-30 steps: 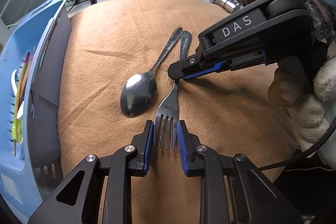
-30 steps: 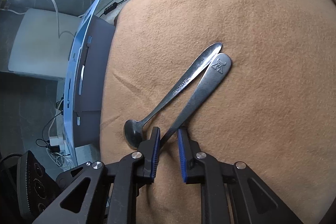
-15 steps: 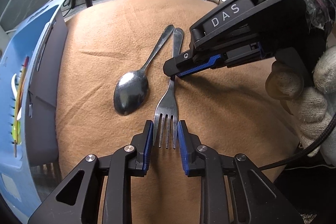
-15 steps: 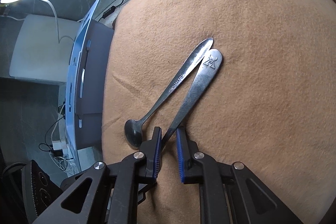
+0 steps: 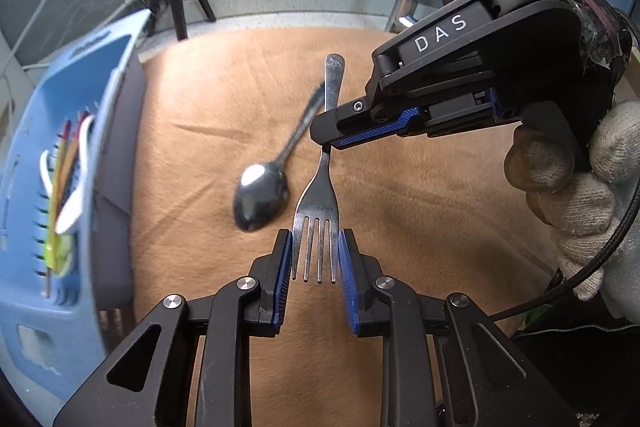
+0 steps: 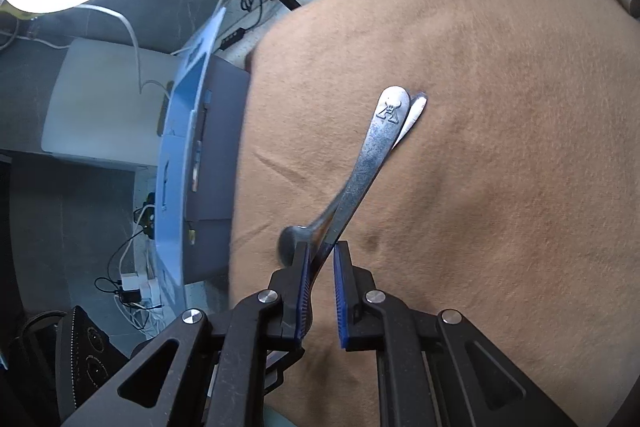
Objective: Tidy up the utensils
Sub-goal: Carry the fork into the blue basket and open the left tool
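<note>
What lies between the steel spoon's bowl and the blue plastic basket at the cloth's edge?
Only bare brown cloth lies between the steel spoon and the blue plastic basket; the left wrist view shows it.

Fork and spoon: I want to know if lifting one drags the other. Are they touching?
Cannot tell. In the left wrist view the fork handle crosses the blurred spoon handle beside the right gripper; neither view shows contact or a gap.
</note>
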{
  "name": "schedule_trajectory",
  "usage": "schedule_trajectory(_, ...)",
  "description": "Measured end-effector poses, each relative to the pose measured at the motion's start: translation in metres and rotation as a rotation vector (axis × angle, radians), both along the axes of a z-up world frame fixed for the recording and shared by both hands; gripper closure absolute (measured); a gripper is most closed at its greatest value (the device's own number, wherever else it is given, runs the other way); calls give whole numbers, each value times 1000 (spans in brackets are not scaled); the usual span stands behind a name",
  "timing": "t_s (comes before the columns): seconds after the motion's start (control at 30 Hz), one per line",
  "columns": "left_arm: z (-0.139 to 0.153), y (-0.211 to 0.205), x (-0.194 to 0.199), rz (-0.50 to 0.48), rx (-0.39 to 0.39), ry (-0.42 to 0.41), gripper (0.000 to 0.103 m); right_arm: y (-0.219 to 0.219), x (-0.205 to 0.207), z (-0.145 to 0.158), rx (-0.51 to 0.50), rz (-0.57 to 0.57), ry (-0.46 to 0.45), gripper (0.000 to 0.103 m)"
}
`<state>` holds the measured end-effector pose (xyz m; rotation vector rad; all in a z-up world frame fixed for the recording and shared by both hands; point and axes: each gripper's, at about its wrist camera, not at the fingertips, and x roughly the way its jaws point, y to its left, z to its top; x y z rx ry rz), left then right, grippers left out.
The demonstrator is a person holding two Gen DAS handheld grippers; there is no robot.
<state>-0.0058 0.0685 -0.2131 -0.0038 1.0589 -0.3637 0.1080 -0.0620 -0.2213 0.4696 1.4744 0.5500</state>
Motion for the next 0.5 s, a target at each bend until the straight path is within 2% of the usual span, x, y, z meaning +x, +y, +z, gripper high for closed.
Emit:
schedule_trajectory(0.27,22,29,0,53,4,-55,81,31,5,26,51,24,-50,93)
schedule_trajectory(0.5,31,66,4,117,7,-84,81,78,17,45,55,88,-102,93)
